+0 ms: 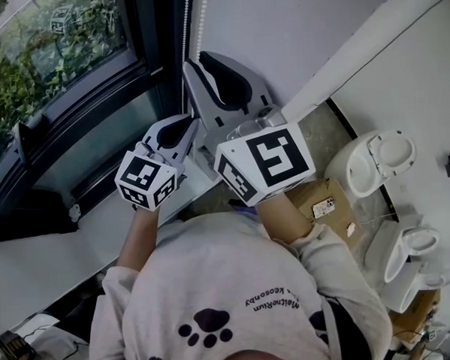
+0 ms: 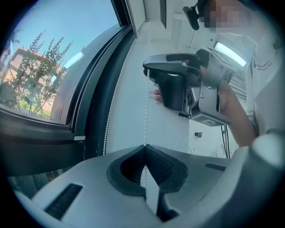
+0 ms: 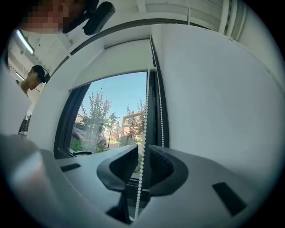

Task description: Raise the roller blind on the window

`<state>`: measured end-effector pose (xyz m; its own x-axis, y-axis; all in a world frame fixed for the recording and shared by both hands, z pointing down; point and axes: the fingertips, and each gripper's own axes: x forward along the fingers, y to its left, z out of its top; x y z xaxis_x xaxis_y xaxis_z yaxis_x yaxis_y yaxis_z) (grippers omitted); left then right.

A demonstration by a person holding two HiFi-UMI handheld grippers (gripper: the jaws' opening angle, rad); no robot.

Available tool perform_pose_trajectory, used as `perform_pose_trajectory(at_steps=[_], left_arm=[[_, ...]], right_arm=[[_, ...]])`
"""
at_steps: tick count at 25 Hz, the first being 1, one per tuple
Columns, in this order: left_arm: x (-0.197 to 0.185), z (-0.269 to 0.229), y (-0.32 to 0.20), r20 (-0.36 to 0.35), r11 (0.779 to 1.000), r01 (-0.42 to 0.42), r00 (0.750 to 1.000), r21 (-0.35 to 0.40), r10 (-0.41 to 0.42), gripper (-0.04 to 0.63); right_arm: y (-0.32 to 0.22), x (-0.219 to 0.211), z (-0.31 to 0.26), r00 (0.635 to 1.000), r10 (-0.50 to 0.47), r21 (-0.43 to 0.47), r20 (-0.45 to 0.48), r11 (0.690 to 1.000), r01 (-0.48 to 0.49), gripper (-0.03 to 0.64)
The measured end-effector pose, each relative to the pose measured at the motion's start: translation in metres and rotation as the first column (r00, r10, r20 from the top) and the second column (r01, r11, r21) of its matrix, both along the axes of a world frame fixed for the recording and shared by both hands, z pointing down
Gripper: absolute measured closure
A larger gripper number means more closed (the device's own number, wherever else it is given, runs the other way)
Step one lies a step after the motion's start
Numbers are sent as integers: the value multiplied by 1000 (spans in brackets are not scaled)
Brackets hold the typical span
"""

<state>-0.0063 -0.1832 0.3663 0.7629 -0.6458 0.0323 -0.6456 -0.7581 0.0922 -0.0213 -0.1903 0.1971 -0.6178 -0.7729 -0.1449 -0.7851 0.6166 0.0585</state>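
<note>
The white roller blind (image 3: 116,62) covers only the top of the window (image 3: 111,120). Its white bead chain (image 3: 145,111) hangs in two strands beside the dark frame. My left gripper (image 2: 145,146) is shut on the nearer strand of the bead chain (image 2: 146,111), which runs taut up to my right gripper (image 2: 149,71). In its own view the right gripper (image 3: 143,153) stands open, higher up, its jaws a little apart with the strand passing between them. In the head view the left gripper (image 1: 186,122) is below the right gripper (image 1: 198,62), both close to the window frame.
A white wall (image 1: 292,29) stands right of the window, a pale sill (image 1: 34,276) below it. On the floor to the right are a cardboard box (image 1: 324,200) and two white toilets (image 1: 374,160). Another person (image 3: 33,78) stands at the left of the right gripper view.
</note>
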Motion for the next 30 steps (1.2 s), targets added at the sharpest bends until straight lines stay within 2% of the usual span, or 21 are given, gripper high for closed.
perform_pose_trajectory(at_steps=[4,6,10,15,19,23,30], left_arm=[[-1,0,-1,-2,1000,2,1000,2,-2,588],[-1,-1,-1,-1,1000,2,1000,4,-2,588],[-1,-1,-1,0,1000,8,1000,13,-8,588],[-1,2,-1,12,1000,7,1000,19,-7,588],[-3,22,-1,55,1000,14,998,-3,-14,588],[-5,43,2,66,999,17,998,-30,-15,588],[-11,75,4,85,998,31,996,-63,-26,588]], right_arm=[[-3,-2,-6,1000,3,-8,-15,1000,-3,553],[-5,-1,-7,1000,12,-13,-20,1000,-13,588],[-4,-1,-8,1000,-6,-20,-6,1000,6,604],[-3,0,-4,1000,20,21,-15,1000,-20,604],[-4,0,16,999,36,4,-38,999,-36,604],[-3,-3,37,997,48,-5,-67,999,-48,604],[-1,-5,69,997,41,-49,-65,998,-44,604]])
